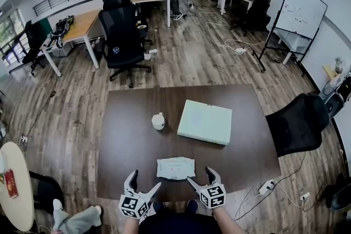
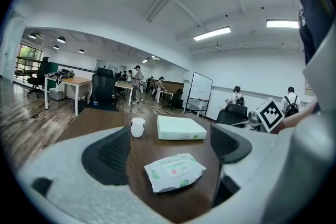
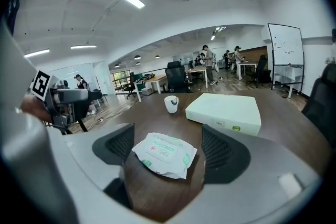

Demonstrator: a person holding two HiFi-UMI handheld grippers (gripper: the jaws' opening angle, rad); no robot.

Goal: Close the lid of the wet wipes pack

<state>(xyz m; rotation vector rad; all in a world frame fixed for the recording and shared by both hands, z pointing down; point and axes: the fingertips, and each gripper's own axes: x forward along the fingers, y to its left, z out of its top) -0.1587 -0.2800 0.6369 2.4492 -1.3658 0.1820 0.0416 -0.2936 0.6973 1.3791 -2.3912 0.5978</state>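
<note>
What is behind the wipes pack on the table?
Behind the wipes pack stand a white cup and a flat pale green box, both apart from it on the brown table. The box is shut, so its inside is hidden.

Table [image 1: 126, 134]: dark brown, rectangular, on a wooden plank floor [image 1: 71, 118].
Wet wipes pack [image 1: 175, 168]: lies flat near the table's near edge, printed face up (its lid looks flat against the pack).
Cup [image 1: 158, 121]: small, white, upright, around mid-table.
Box [image 1: 205, 121]: pale green, flat, near the cup's right, not touching it.
</note>
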